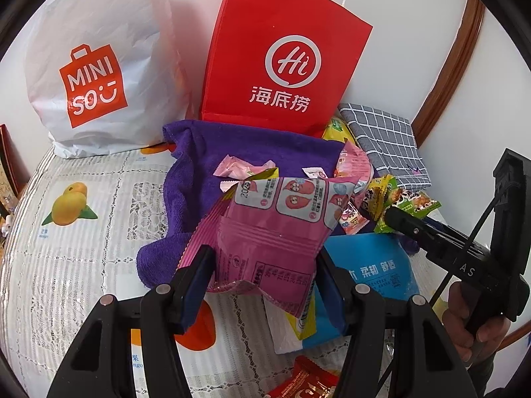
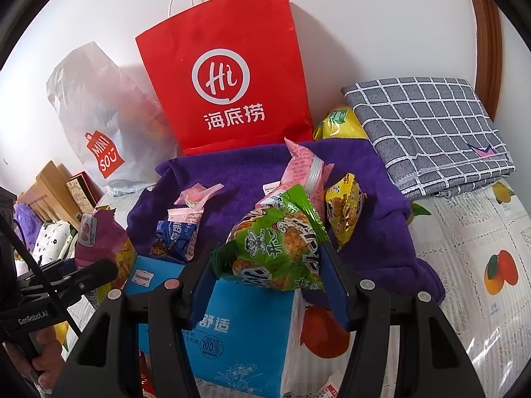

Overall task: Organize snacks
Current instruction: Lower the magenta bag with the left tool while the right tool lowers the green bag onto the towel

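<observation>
Evidently each hand has lifted one snack clear of the heap on the purple towel to sort it: the left gripper pinches a pink plastic snack packet, the right gripper a green crinkly one, toward the surface's back edge.

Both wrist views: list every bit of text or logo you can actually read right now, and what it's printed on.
"MINI SO" on the white plastic bag.
"Hi" and "海底捞" on the red paper bag.
"舒适" and "100%" on the blue pack.
"GenRobot.AI" on the left gripper, seen from the right wrist.
"AS" on the right gripper, seen from the left wrist.
Print on the pink snack packet and green snack packet: too small or distorted.
</observation>
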